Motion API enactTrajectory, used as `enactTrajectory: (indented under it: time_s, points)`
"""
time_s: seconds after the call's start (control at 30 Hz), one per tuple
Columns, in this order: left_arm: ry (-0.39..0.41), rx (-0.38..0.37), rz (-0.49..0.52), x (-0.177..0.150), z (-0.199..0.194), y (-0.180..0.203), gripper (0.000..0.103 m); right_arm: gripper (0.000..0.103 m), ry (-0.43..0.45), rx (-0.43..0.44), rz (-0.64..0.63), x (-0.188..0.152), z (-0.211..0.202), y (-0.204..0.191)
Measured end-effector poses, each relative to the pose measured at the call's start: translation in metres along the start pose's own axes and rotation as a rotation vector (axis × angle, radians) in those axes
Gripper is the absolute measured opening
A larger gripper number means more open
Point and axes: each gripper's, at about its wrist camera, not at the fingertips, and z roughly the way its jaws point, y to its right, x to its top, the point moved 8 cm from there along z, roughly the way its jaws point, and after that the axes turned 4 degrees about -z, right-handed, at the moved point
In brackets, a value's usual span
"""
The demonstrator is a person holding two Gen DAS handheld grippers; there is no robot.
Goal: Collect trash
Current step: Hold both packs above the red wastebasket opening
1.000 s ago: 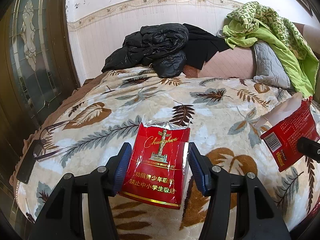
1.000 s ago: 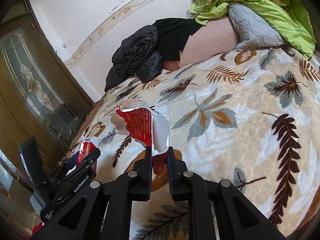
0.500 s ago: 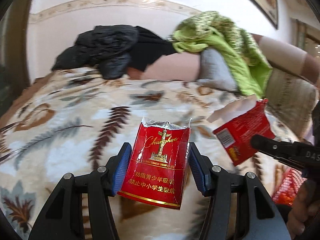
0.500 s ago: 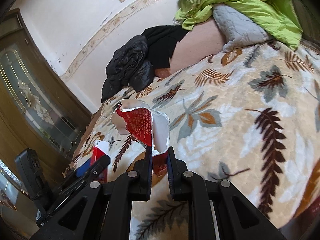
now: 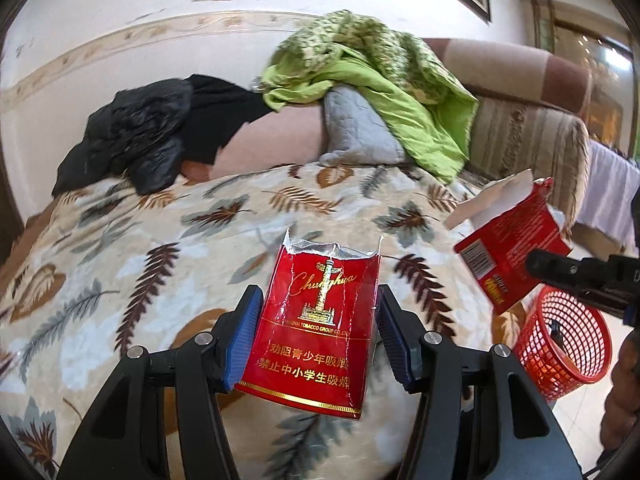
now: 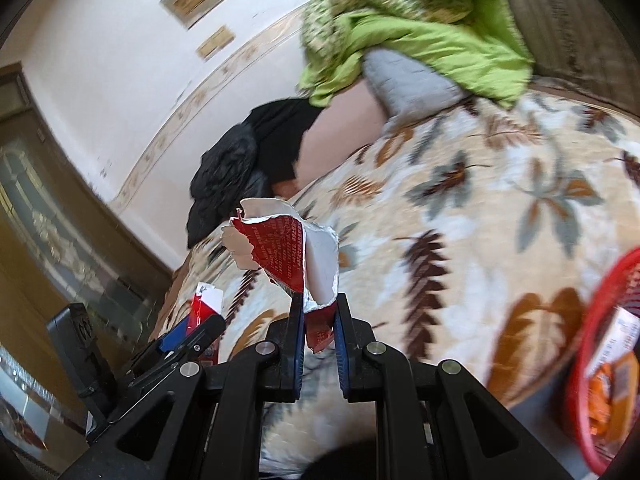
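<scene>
My left gripper (image 5: 316, 336) is shut on an empty red cigarette pack (image 5: 316, 320), held upright above the leaf-patterned bed cover (image 5: 168, 248). My right gripper (image 6: 316, 312) is shut on a torn red and white wrapper (image 6: 288, 252). That wrapper also shows at the right of the left wrist view (image 5: 508, 240), with the right gripper's black finger (image 5: 560, 270) under it. A red mesh basket (image 5: 560, 344) stands on the floor beside the bed. It shows at the right edge of the right wrist view (image 6: 592, 360), with trash inside. The left gripper with its pack appears low left in the right wrist view (image 6: 200, 320).
A black jacket (image 5: 132, 140), a grey pillow (image 5: 356, 128) and a green quilt (image 5: 376, 80) lie at the head of the bed. A striped padded headboard (image 5: 520, 120) stands behind. A dark wooden glass door (image 6: 48, 220) is at the left.
Both grippers have swung right along the bed with their trash still held. The red basket has come into view at the right; the glasses and door have left the left wrist view.
</scene>
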Motion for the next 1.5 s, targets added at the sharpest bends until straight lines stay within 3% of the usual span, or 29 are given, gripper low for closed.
enactTrajectory:
  time_s: [0.43, 0.8, 1.17, 1.5]
  points:
    - [0.012, -0.101, 0.227, 0.015, 0.011, 0.128, 0.056, 0.014, 0.093, -0.169, 0.129, 0.004, -0.095, 0.093]
    - [-0.026, -0.193, 0.335, 0.011, 0.023, 0.202, 0.056, 0.014, 0.143, -0.262, 0.226, -0.002, -0.145, 0.151]
    - [-0.279, -0.503, 0.384, -0.018, 0.035, 0.308, 0.056, 0.014, 0.163, -0.393, 0.354, -0.018, -0.183, 0.208]
    - [-0.301, -0.537, 0.435, -0.033, 0.034, 0.342, 0.056, 0.014, 0.168, -0.416, 0.386, -0.026, -0.194, 0.222]
